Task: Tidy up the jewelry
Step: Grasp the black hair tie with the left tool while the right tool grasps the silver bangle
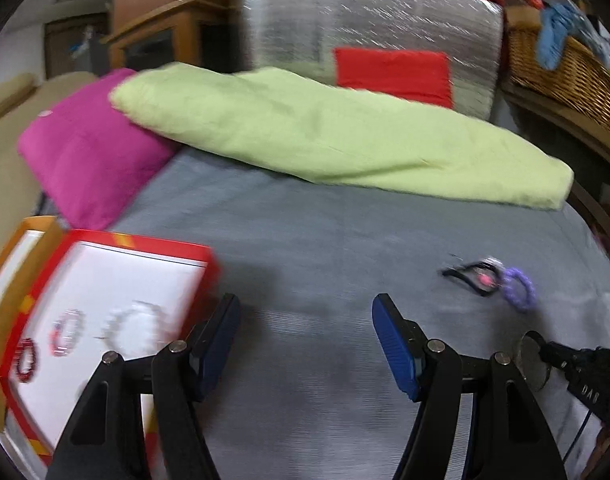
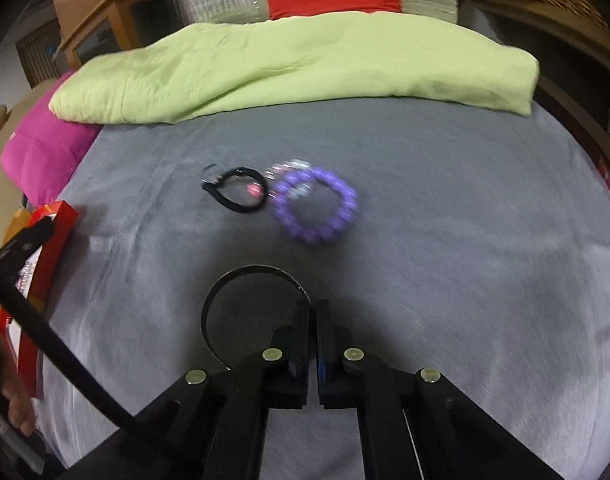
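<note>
My left gripper (image 1: pixel 307 320) is open and empty above the grey bedspread, just right of a red-rimmed white box (image 1: pixel 117 276). In the box lie a dark red bracelet (image 1: pixel 25 360), a red-and-white bracelet (image 1: pixel 67 332) and a clear bead bracelet (image 1: pixel 135 326). My right gripper (image 2: pixel 313 308) is shut on a thin black bangle (image 2: pixel 241 276) and holds it over the bedspread. Ahead of it lie a purple bead bracelet (image 2: pixel 317 204), a black cord bracelet (image 2: pixel 235 192) with a pink bead, and a small clear bracelet (image 2: pixel 293 168). The purple bracelet (image 1: pixel 519 284) also shows in the left wrist view.
A light green folded blanket (image 1: pixel 329 132) and a magenta pillow (image 1: pixel 89 148) lie at the far side of the bed. A red cushion (image 1: pixel 393 72) leans on a silver panel. A wicker basket (image 1: pixel 561 68) stands at the right. The box corner (image 2: pixel 53 220) is at the left.
</note>
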Tool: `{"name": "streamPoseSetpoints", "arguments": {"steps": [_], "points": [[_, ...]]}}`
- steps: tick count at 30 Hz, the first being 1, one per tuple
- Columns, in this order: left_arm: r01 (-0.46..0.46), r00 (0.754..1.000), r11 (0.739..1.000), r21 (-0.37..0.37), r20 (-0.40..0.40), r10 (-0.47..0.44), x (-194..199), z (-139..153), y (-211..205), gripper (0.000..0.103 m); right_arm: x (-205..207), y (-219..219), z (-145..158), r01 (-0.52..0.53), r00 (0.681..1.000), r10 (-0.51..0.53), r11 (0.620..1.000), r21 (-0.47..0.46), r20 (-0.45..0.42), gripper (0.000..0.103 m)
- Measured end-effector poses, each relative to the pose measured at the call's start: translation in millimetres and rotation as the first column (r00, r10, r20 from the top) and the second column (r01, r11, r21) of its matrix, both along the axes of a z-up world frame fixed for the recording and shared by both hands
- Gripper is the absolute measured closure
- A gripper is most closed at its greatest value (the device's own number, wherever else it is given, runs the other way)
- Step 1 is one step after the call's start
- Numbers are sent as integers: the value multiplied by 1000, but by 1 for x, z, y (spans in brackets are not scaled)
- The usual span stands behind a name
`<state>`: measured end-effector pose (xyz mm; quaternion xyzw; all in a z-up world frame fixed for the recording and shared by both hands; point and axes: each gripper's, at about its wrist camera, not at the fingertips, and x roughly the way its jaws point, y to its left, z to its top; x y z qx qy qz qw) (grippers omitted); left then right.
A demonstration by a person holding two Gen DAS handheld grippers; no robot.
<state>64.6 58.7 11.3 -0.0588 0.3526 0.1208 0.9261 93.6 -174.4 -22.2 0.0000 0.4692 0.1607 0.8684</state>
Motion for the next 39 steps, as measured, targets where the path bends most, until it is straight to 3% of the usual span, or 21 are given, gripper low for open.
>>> {"name": "streamPoseSetpoints", "arguments": {"steps": [6,13,14,17,19,22,31,36,39], "points": [[108,993,993,-49,-51,-110,42,-8,-53,34,0,-24,1,6,1000,-4,994,109,-14,100],[74,994,978,-195,-64,-88,89,-13,-74,34,4,-30,5,-17,1000,21,985,171,-16,100],[72,993,978,-195,-75,-88,96,-18,-78,40,5,-29,5,-19,1000,22,984,176,-17,100],[73,979,978,-196,-175,-108,111,-38,-86,98,9,-27,2,-23,999,28,982,187,-23,100],[82,978,978,-193,-172,-116,108,-43,-87,98,9,-30,3,-21,999,25,981,192,-22,100],[118,980,978,-171,-140,-143,94,-27,-90,99,11,-35,7,-9,1000,12,976,216,-12,100],[182,981,978,-102,-50,-187,12,14,-75,99,3,-36,19,-9,1000,2,966,257,27,100],[170,984,977,-128,-30,-175,-28,21,-58,99,-6,-23,22,-41,998,30,966,254,48,100],[160,986,977,-144,-33,-166,-42,10,-46,99,-14,-15,20,-64,997,52,968,242,53,100]]}}
